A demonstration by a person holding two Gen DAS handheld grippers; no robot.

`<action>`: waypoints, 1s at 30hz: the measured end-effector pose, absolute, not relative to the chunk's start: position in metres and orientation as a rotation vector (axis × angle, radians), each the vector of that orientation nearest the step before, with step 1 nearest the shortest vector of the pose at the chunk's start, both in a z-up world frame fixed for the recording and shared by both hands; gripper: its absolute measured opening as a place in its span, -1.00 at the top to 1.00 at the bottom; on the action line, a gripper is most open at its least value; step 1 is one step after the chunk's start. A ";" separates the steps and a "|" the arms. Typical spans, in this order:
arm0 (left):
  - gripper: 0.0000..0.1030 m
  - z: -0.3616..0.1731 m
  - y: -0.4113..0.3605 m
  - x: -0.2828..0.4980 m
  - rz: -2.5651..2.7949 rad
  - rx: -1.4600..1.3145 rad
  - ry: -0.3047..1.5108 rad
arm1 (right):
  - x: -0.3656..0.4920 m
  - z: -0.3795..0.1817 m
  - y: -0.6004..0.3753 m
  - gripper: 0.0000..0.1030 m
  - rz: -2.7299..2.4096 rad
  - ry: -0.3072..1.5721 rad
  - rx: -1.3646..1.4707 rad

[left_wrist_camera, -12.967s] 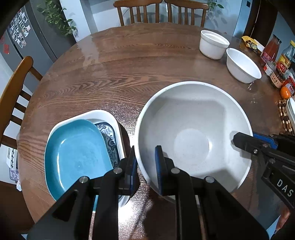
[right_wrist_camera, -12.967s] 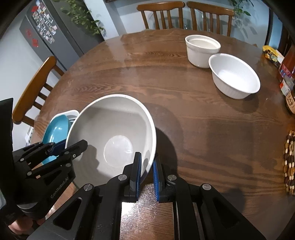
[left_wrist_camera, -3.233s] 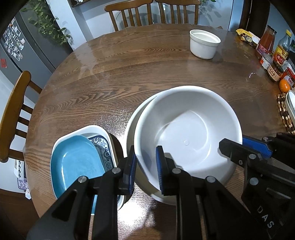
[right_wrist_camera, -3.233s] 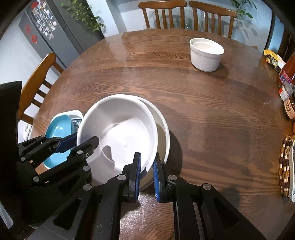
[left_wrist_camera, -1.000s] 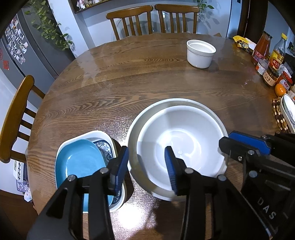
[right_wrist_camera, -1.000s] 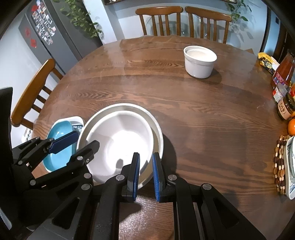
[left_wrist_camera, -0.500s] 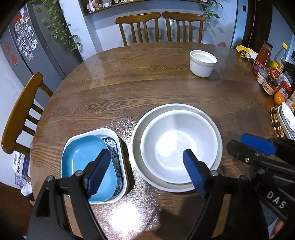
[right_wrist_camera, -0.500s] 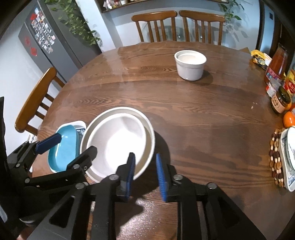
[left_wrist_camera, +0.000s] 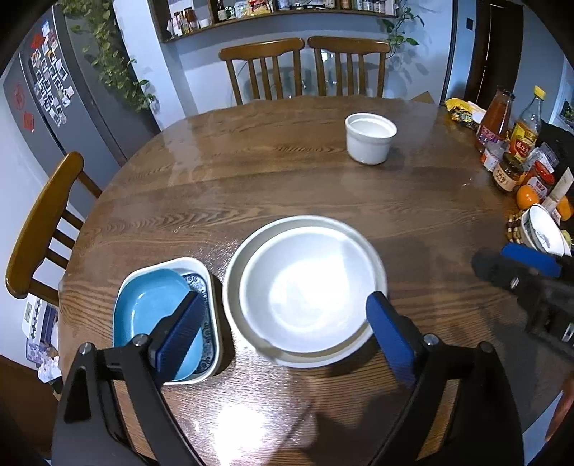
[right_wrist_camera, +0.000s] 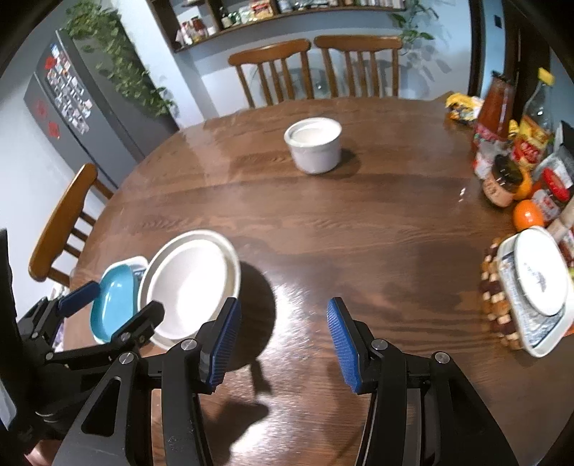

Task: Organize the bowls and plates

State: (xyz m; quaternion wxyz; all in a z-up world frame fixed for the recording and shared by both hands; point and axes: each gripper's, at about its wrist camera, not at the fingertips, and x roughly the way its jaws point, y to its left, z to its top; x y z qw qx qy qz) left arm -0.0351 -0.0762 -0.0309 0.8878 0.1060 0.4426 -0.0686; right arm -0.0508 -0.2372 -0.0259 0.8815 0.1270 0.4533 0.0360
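Wooden table (right_wrist_camera: 358, 222) held a small white bowl (right_wrist_camera: 314, 145) far beyond the nested bowls (right_wrist_camera: 190, 283); right gripper (right_wrist_camera: 281, 344), empty and opening, was nearer.

— What's round the edges, then? I see the round wooden table (left_wrist_camera: 272, 186) and two wooden chairs (left_wrist_camera: 305, 68) side by side at its far edge

— A third chair (left_wrist_camera: 43, 222) stands at the left. Behind it is a grey fridge (left_wrist_camera: 53, 100) covered in photo magnets, with a trailing green plant (left_wrist_camera: 111, 61) hanging down beside it

— And the right side?

— Crowded. A red sauce bottle (right_wrist_camera: 497, 104), a brown-lidded jar (right_wrist_camera: 502, 181) in front of it, an orange (right_wrist_camera: 527, 214) just beside the jar, a yellow snack packet (right_wrist_camera: 462, 104) further back. A beaded mat (right_wrist_camera: 497, 297) lies near the edge, and a wall shelf of jars (left_wrist_camera: 280, 7) runs along the back
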 end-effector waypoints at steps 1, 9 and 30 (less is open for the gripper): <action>-0.80 -0.030 -0.078 -0.035 -0.145 0.224 0.918 | -0.051 -0.023 -0.241 0.01 0.073 0.937 0.264; -0.80 -0.018 -0.096 -0.034 -0.147 0.241 0.879 | -0.045 0.001 -0.271 0.01 0.050 0.885 0.226; -0.80 0.016 -0.132 0.035 -0.099 0.168 0.799 | 0.063 0.029 -0.290 0.01 0.096 0.887 0.176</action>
